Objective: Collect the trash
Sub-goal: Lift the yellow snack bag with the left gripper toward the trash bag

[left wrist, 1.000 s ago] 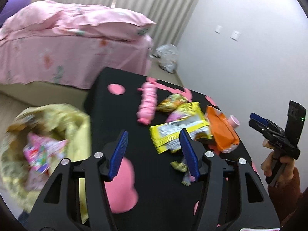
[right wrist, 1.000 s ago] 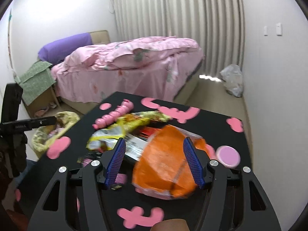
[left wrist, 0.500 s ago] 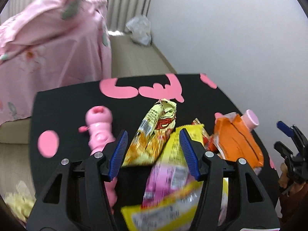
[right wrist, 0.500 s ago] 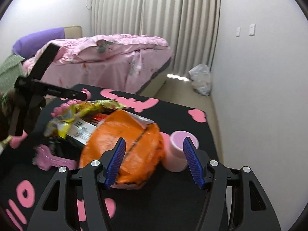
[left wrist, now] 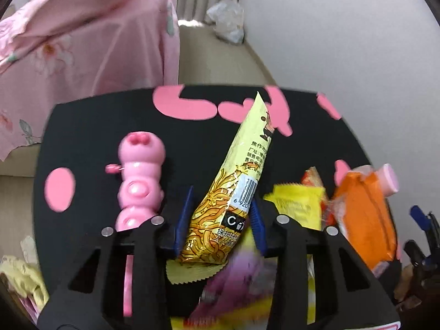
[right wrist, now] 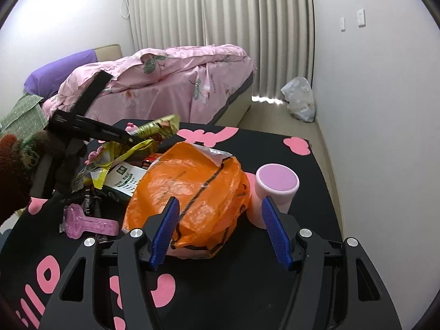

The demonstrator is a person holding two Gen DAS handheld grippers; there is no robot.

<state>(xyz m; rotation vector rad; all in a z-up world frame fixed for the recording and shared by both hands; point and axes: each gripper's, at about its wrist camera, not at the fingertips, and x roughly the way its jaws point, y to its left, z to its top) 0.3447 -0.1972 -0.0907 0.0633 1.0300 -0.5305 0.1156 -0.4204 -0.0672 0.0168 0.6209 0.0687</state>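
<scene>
A pink caterpillar toy [left wrist: 140, 184] lies on the black table [right wrist: 247, 288] toward its left edge, and a pink cup [right wrist: 275, 187] stands upright near the right edge. Beyond the far edge of the table there is a bed with a pink floral quilt [right wrist: 176, 82] and a purple pillow [right wrist: 59, 74] at its head. A white plastic bag [right wrist: 299, 99] sits on the floor by the wall, below the pleated curtain [right wrist: 220, 11].

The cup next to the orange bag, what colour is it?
The cup is pale pink, clearest in the right wrist view.
</scene>
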